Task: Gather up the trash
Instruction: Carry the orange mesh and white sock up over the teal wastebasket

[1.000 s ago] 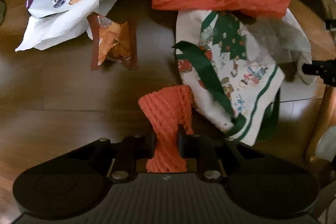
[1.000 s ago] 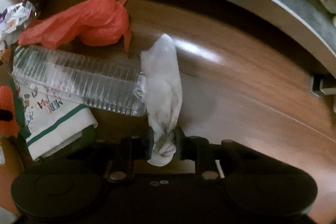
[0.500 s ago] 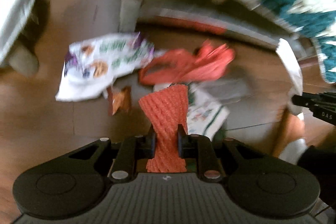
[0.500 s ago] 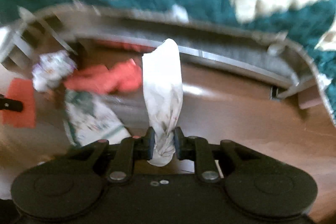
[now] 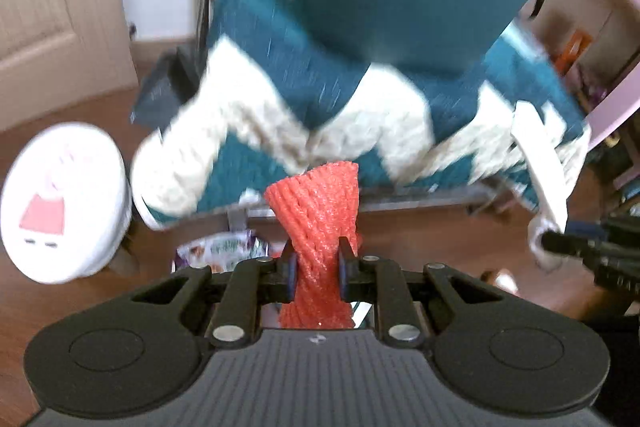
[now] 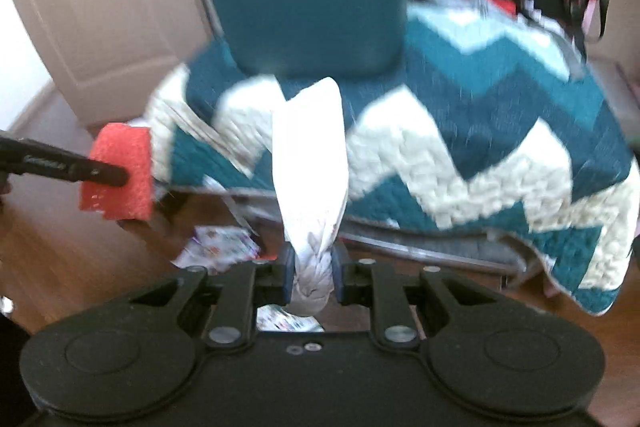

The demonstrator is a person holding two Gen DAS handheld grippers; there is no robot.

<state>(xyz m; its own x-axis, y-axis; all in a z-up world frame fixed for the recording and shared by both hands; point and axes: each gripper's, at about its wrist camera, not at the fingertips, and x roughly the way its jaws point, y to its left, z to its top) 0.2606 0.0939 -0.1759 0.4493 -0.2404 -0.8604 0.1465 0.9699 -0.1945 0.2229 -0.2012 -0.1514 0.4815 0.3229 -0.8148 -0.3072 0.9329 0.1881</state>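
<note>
Your left gripper (image 5: 316,263) is clamped on the red foam fruit net (image 5: 318,215), which stands up between the pads. Your right gripper (image 6: 311,265) pinches a crumpled white tissue (image 6: 310,163) the same way. Both pieces hang in front of the teal-and-cream zigzag blanket (image 6: 480,115). A snack wrapper (image 5: 222,249) lies on the wooden floor (image 5: 80,299) below; a white round bin (image 5: 60,203) stands at left.

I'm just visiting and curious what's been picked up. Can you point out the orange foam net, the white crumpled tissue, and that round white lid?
orange foam net (image 5: 320,203): left wrist view, its flared upper part.
white crumpled tissue (image 6: 310,163): right wrist view, middle of its body.
round white lid (image 5: 64,199): left wrist view, its flat face.
</note>
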